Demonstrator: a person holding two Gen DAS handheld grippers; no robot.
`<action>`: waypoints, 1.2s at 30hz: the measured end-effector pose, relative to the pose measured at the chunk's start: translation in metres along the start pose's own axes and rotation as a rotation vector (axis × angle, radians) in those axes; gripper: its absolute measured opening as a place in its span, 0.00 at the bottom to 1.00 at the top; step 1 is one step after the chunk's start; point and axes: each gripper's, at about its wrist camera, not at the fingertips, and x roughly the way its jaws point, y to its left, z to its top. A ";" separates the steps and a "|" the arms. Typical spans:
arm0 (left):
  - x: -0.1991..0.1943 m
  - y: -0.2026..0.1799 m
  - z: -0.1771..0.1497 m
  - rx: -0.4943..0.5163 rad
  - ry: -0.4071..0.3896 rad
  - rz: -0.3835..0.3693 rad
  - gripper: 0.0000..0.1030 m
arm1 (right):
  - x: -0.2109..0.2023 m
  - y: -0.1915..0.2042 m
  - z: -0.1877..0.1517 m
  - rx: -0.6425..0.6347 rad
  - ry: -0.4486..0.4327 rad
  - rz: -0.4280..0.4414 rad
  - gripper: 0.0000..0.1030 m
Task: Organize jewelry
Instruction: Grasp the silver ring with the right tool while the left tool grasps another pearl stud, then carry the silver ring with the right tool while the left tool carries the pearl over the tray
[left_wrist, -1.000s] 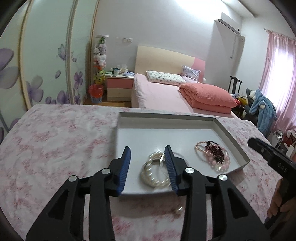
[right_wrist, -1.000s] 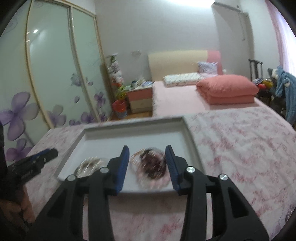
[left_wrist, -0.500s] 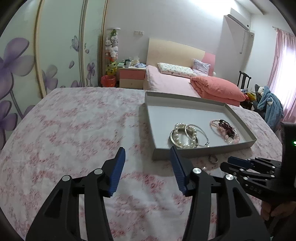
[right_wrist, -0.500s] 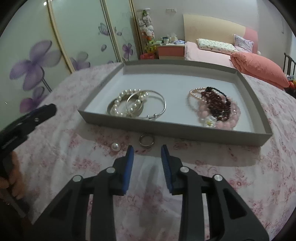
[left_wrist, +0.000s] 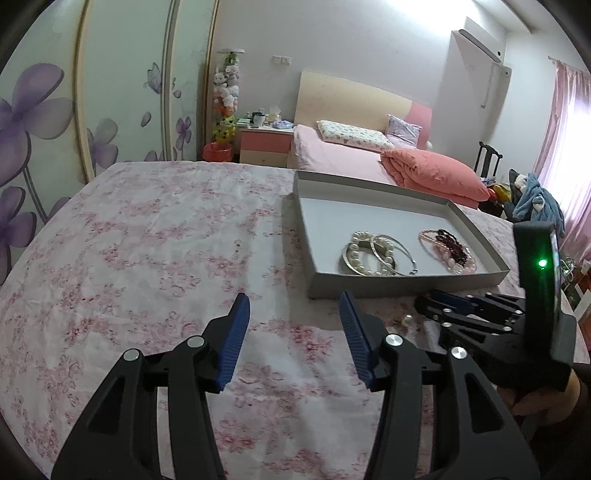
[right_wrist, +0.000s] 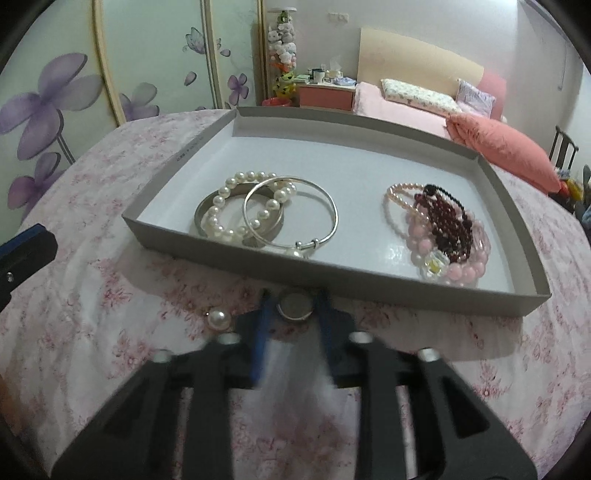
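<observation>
A grey tray (right_wrist: 369, 280) on the floral cloth holds a pearl bracelet (right_wrist: 236, 206), silver bangles (right_wrist: 295, 218) and pink and dark red bead bracelets (right_wrist: 447, 232). A silver ring (right_wrist: 294, 308) lies on the cloth just in front of the tray. My right gripper (right_wrist: 293, 306) is low over it, open, its fingers either side of the ring, apart from it as far as the blur shows. A loose pearl (right_wrist: 217, 319) lies to the ring's left. My left gripper (left_wrist: 295, 332) is open and empty over the cloth, left of the tray (left_wrist: 406, 284). The right gripper (left_wrist: 443, 306) also shows there.
The table with the pink floral cloth (left_wrist: 147, 258) runs wide to the left of the tray. A bed with a pink quilt (left_wrist: 424, 170), a nightstand (left_wrist: 264, 142) and wardrobe doors with purple flowers (left_wrist: 55, 122) stand behind.
My right gripper has dropped and moved forward so that its fingers straddle the ring. My left gripper has pulled back and left, away from the tray.
</observation>
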 end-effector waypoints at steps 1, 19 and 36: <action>0.000 -0.003 0.000 0.005 0.002 -0.006 0.50 | -0.002 -0.003 -0.001 0.007 0.001 0.002 0.21; 0.060 -0.103 -0.014 0.180 0.184 -0.039 0.50 | -0.030 -0.117 -0.043 0.180 -0.001 -0.140 0.21; 0.065 -0.086 -0.016 0.201 0.200 0.054 0.18 | -0.027 -0.078 -0.038 0.104 -0.001 -0.080 0.21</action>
